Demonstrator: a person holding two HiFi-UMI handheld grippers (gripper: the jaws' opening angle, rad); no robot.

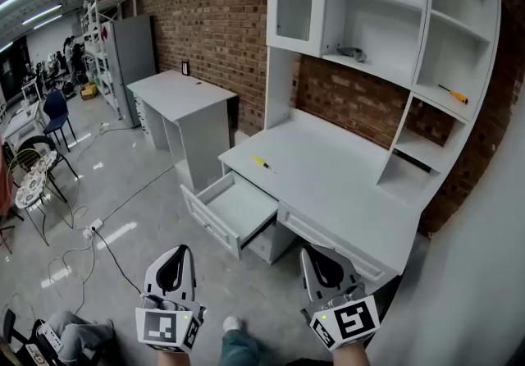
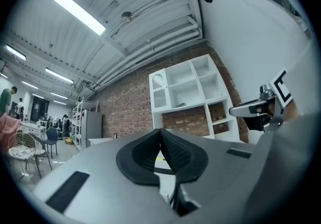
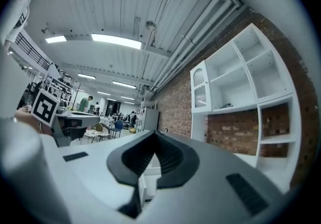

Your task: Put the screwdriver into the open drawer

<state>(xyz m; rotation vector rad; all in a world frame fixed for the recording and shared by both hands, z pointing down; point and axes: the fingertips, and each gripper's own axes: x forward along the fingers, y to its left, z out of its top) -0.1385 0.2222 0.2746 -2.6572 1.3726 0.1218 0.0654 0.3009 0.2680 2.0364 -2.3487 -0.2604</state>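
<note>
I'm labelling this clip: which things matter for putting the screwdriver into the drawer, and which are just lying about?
For the job: yellow screwdriver on the desktop; open drawer; left hand-held gripper and right hand-held gripper, both shut, empty.
Lying about: orange-handled tool on a side shelf; grey object on an upper shelf; second desk; floor cable.

The grey object (image 1: 351, 52) on the hutch shelf (image 1: 381, 70) is too small to identify, the rear of the open drawer (image 1: 238, 210) hides under the desktop (image 1: 328, 176), and the bottom edge crops the left gripper (image 1: 181, 251) and right gripper (image 1: 309, 253).
</note>
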